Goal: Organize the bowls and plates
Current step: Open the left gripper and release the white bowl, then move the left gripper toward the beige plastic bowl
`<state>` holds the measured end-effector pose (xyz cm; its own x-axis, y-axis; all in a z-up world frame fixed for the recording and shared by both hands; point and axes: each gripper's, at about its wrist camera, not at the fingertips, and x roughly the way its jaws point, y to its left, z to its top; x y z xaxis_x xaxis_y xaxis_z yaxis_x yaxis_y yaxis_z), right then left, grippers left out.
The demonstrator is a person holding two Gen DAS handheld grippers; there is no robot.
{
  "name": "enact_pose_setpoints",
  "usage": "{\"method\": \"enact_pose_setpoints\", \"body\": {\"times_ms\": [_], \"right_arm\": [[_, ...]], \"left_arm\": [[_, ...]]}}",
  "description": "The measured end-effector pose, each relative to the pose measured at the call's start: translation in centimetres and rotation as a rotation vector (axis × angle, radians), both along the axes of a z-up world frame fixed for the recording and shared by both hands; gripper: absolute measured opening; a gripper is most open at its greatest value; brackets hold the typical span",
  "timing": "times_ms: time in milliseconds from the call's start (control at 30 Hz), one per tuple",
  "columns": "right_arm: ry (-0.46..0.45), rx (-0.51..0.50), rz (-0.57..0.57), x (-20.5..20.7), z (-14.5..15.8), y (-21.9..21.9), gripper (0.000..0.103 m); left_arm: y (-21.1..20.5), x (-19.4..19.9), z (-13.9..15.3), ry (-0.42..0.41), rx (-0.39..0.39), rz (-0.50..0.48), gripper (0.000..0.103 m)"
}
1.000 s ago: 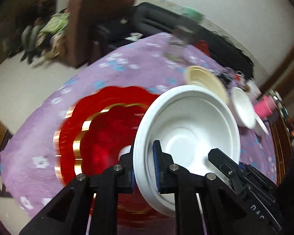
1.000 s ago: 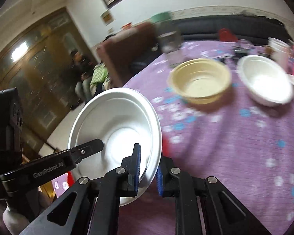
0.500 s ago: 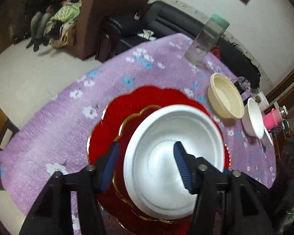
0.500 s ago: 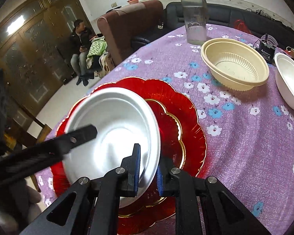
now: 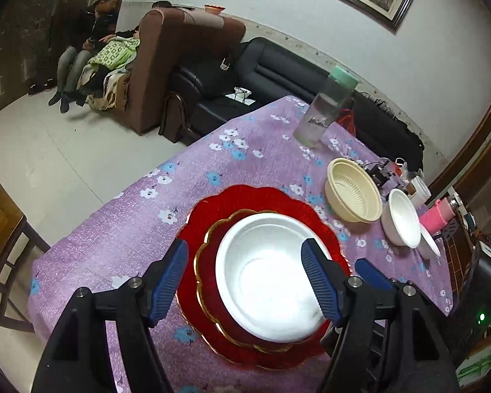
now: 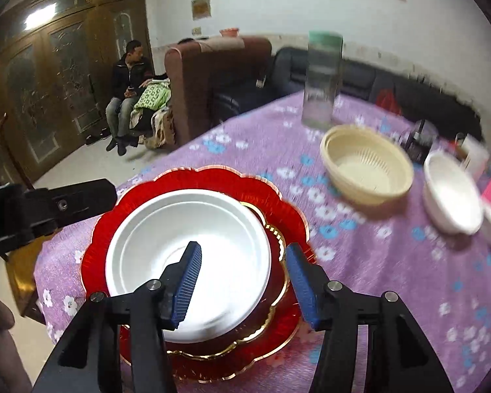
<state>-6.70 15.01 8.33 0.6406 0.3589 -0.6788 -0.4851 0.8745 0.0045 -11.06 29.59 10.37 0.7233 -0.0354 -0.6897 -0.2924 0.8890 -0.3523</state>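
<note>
Both hand-held grippers, left (image 5: 245,281) and right (image 6: 245,281), have let go and now stand wide over the white bowl (image 5: 271,281) resting on the red plates (image 5: 199,262); it looks light, thin and bendy, best pinched at the rim

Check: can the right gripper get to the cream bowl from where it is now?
Probably yes. The right gripper is open, holding nothing, above the white bowl on the red plates. Only bare tablecloth shows between it and the cream bowl.
</note>
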Motion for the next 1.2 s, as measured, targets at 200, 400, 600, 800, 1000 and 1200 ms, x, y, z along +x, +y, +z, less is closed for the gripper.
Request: {"method": "enact_pose_setpoints", "body": {"times_ms": [200, 400, 600, 800, 1000, 1200], "right_arm": [[-0.062, -0.017, -0.034, -1.1, 1.2, -2.1, 0.063], [-0.056, 0.018, -0.111, -0.8, 2.3, -7.0, 0.063], [-0.009, 0.062, -0.264, 1.4, 2.3, -14.6, 0.063], [-0.012, 0.124, -0.366, 3.1, 3.9, -20.1, 0.063], [0.054, 0.270, -0.370, 6.4, 4.5, -21.4, 0.063], [0.199, 0.431, -0.365, 10.8, 0.8, -20.3, 0.064]], "left_arm": [[-1.6, -0.5, 1.1, -0.019, 0.021, -0.025, 0.076], [-3.5, -0.1, 1.3, -0.003, 0.032, -0.062, 0.078], [-5.2, 0.4, 3.5, -0.043, 0.114, -0.096, 0.078], [-6.3, 3.3, 8.0, -0.101, 0.180, -0.129, 0.082], [-7.5, 10.8, 9.8, -0.036, 0.103, -0.223, 0.083], [-9.0, 19.2, 6.8, 0.084, 0.110, -0.274, 0.082]]}}
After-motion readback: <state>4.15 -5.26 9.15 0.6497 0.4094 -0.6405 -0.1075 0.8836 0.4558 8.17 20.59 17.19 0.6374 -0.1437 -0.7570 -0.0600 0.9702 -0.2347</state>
